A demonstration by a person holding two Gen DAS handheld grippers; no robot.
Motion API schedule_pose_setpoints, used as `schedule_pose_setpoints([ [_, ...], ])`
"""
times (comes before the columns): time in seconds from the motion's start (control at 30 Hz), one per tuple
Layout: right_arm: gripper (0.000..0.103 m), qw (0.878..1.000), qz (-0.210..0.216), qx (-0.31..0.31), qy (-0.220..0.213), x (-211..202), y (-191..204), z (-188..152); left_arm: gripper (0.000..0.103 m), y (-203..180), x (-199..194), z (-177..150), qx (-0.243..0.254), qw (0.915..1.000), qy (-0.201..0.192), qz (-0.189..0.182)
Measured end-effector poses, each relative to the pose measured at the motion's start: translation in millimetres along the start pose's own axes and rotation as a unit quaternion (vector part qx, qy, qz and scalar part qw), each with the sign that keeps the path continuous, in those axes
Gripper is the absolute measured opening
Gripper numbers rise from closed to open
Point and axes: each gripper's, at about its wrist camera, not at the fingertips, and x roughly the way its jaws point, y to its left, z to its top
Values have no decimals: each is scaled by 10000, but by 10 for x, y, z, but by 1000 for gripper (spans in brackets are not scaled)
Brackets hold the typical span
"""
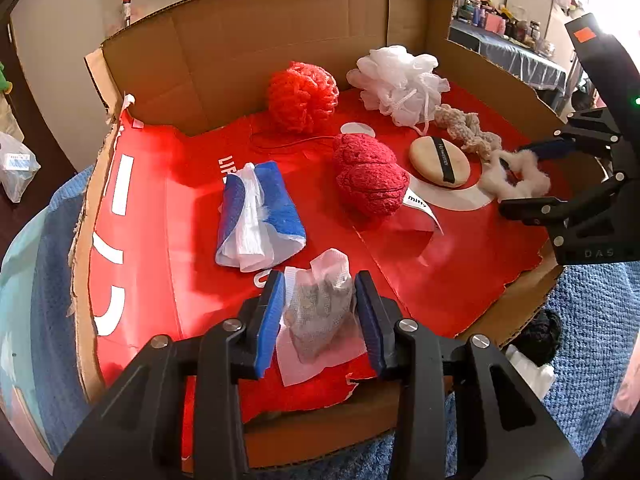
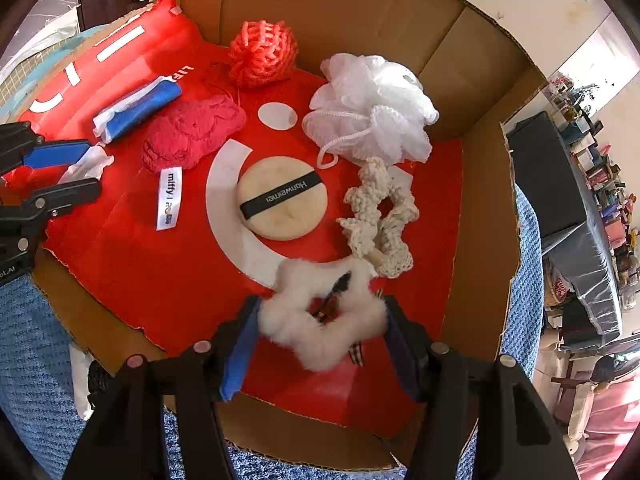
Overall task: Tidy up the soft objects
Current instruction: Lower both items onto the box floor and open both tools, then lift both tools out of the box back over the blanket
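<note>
Red printed card lines the floor of the cardboard box, and everything soft you are sorting lies on it. Starting at the left, the blue-and-white cloth rests alone near the left wall. Just beside it, your left gripper has its pads on either side of a white mesh sachet; they look closed on it, and it seems to sit low on the card, though I cannot tell if it is lifted. In the middle sit the dark red knitted piece and, behind it, the orange-red net ball. Further right are the white bath puff, the round beige powder puff and the cream crocheted scrunchie, near one another. At the far right, your right gripper straddles the fluffy white scrunchie, its pads pressing the fluff on both sides.

My reading: the sorting is well along. Reds, whites and creams look loosely grouped, and the two pieces in your grippers are what is left to place.
</note>
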Motion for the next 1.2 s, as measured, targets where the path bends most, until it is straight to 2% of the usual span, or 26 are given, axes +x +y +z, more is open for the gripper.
schedule_pose_setpoints([
  [0.47, 63, 10000, 10, 6, 21, -17, 3, -35, 47, -5, 3, -7, -18, 10000, 10, -7],
  [0.97, 64, 9999, -3, 100, 59, -13, -63, -70, 61, -18, -108, -14, -65, 9998, -162, -26],
  [1.2, 71, 9999, -50, 137, 5, -44, -84, -91, 68, -17, -175, -26, -129, 9996, -234, -84],
])
